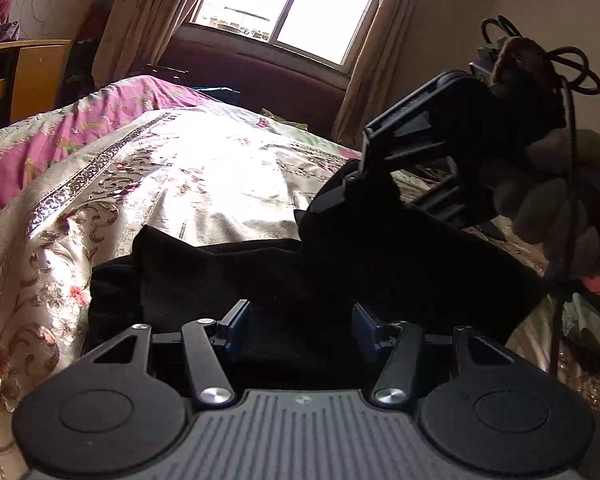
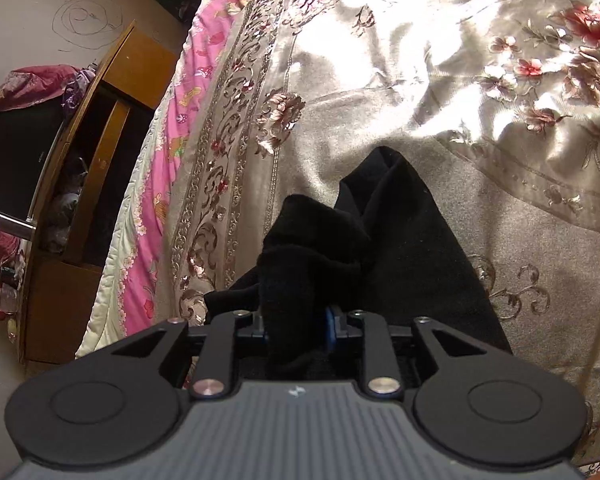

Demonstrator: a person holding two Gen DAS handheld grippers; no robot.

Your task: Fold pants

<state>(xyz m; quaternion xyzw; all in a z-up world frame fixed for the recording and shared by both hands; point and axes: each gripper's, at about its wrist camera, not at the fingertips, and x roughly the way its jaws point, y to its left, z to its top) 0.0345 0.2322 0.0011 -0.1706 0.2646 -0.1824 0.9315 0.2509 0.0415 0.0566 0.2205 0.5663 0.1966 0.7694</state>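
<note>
two hand-held grippers work the black pants (image 2: 404, 240) on the bedspread (image 2: 380, 80). our right hand-held gripper (image 2: 298, 320) pinches a bunched fold; our left hand-held gripper (image 1: 300, 320) gapes over the cloth, gripping nothing. we should lay the fold flat before releasing.

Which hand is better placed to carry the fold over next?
Right. The right gripper has bunched pants between its jaws, lifted off the bedspread; the left gripper is open, holding nothing.
</note>
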